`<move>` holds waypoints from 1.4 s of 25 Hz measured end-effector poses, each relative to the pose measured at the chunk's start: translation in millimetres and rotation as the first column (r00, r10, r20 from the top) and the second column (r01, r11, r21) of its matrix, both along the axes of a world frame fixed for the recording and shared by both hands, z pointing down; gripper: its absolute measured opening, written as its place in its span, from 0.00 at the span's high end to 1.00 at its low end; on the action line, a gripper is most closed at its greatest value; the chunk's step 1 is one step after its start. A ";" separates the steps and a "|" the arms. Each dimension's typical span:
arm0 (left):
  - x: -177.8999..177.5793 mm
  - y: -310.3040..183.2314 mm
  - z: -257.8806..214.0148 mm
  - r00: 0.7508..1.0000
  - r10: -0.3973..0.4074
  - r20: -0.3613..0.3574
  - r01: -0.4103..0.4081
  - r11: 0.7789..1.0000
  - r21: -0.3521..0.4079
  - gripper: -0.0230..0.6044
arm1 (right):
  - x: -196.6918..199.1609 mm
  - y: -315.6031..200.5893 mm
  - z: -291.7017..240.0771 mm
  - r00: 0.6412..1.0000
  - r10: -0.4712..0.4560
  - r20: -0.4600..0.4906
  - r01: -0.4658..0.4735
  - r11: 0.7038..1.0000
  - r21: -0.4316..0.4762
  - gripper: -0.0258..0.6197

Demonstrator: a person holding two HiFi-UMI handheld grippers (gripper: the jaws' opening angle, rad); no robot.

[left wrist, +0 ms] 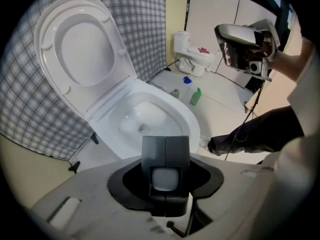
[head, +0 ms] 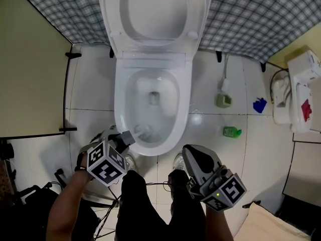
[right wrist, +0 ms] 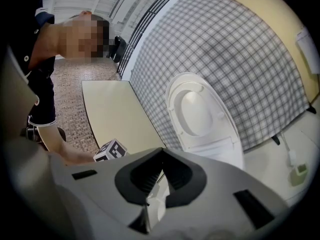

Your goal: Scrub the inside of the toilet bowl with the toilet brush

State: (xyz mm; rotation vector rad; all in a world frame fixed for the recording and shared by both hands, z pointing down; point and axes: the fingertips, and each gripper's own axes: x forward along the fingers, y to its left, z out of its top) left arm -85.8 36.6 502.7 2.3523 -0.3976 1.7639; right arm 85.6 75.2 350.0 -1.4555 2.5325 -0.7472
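- Toilet brush [head: 143, 131] had its bristly head low inside the toilet bowl [head: 119, 102], close to the front wall, the side nearest my legs. I think that was the part being scrubbed.
- My left claw [head: 128, 136] was closed tight on the brush handle. In the left gripper view I saw the pale end of the handle pinched between the two dark jaws. A firm hold like that stops the brush from twisting when it rubs.
- The left claw pointed steeply down over the front rim. That let the head reach down the inside wall, and the claw itself was out of the water.
- My right claw [right wrist: 161, 153] had its jaws closed tip to tip, with nothing in them. It hung off to the right above my shoe, apart from the bowl. I think it was parked there to be out of the brush's way.
- The lid [head: 155, 9] stood up against the checked cloth [head: 251, 14] on the wall, so the bowl was wide open for the brush.
- A green bottle [head: 231, 131] stood on the tiled floor [head: 90, 84], to the right of the toilet and not touching it. It may have been cleaner, but I could not tell.
- I could not tell how clean the bowl was, so I guessed the scrubbing was partway done.
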 end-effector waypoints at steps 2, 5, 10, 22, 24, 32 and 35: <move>7.3 7.9 -1.3 0.999 0.021 -0.028 -0.023 0.998 -0.050 0.67 | 0.3 -1.1 -1.7 1.000 0.004 -0.004 -0.004 1.000 0.002 0.96; 18.4 14.1 -1.5 0.997 0.026 -0.073 -0.034 0.993 -0.111 0.67 | 0.7 -2.2 -3.6 1.000 0.012 -0.009 -0.012 1.000 0.003 0.96; 40.1 14.5 3.4 0.982 -0.022 -0.188 -0.012 0.985 -0.173 0.67 | 8.8 -3.9 1.1 0.999 0.043 -0.018 -0.043 0.999 -0.012 0.96; 109.0 -37.3 2.6 0.856 -0.201 -0.477 0.217 0.976 -0.021 0.67 | 28.9 -8.5 23.2 0.996 0.077 -0.034 -0.079 0.995 -0.062 0.96; 113.5 -52.0 6.3 0.826 -0.232 -0.514 0.276 0.961 0.009 0.67 | 32.0 -10.0 26.5 0.996 0.083 -0.036 -0.085 0.994 -0.070 0.96; 130.8 -97.2 6.1 0.790 -0.142 -0.596 0.310 0.932 0.190 0.67 | 37.2 -22.7 37.7 0.996 0.075 -0.044 -0.079 0.993 -0.092 0.96; 130.8 -111.5 5.2 0.797 -0.103 -0.596 0.303 0.920 0.247 0.67 | 35.2 -26.4 45.0 0.996 0.076 -0.042 -0.080 0.992 -0.100 0.96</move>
